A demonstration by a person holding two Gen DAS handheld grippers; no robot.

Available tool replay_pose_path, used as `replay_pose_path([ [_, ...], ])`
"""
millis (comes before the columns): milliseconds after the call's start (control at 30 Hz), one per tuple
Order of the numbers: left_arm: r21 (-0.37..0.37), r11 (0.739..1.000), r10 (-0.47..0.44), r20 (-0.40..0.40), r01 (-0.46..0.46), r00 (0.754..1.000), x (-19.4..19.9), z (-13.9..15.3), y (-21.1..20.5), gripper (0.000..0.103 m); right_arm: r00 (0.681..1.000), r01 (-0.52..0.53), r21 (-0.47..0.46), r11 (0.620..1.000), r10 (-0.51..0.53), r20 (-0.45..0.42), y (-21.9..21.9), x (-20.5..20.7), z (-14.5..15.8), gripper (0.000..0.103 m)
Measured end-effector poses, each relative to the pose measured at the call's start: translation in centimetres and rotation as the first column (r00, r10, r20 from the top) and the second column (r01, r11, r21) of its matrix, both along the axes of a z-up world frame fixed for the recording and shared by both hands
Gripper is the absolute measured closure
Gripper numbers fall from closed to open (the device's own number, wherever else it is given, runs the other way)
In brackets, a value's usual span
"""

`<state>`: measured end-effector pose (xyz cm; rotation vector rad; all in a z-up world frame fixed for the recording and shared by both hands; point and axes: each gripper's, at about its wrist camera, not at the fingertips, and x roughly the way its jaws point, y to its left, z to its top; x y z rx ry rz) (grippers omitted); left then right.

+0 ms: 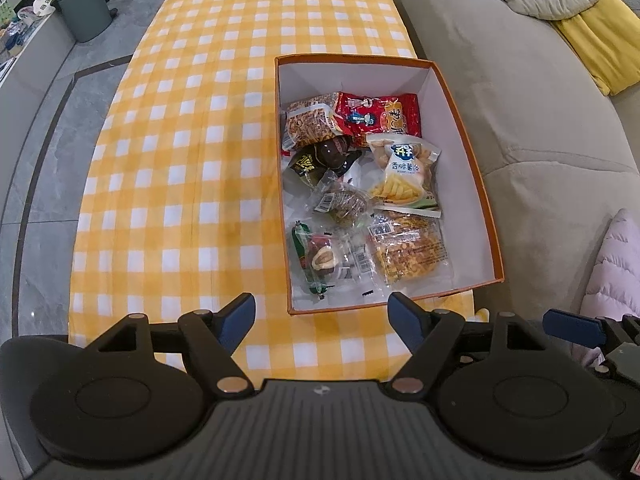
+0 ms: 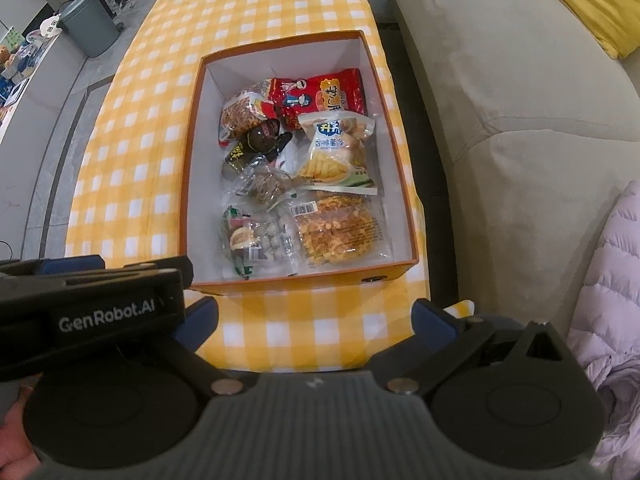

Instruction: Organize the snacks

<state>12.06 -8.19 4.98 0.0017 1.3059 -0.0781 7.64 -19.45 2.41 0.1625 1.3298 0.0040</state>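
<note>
An orange box (image 1: 448, 120) with white inner walls stands on the yellow checked tablecloth (image 1: 180, 160), near the sofa-side edge. Several snack packets lie in it: a red packet (image 1: 380, 114) at the far end, a potato-stick bag (image 1: 406, 172) mid-right, a golden cracker packet (image 1: 408, 252) near right, and a green-edged packet (image 1: 316, 260) near left. My left gripper (image 1: 322, 314) hovers open over the cloth just before the box's near wall, nothing between its fingers. My right gripper (image 2: 316, 316) is likewise open and empty in front of the box (image 2: 192, 160), close beside the left one.
A beige sofa (image 1: 520, 100) runs along the table's right side with a yellow blanket (image 1: 600, 40) and a lilac padded jacket (image 1: 616, 264). A grey bin (image 1: 84, 4) stands on the floor at far left. The left gripper's black housing (image 2: 104, 312) crowds the right wrist view.
</note>
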Motion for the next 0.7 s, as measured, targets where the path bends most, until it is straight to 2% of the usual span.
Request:
replay_pose_path([
  [700, 0.004, 1.0, -0.011, 0.003, 0.011, 1.0, -0.25, 0.07, 0.24, 0.015, 1.0, -0.002, 0.006, 1.0, 0.002, 0.014, 0.1, -0.48, 0.25, 0.003],
])
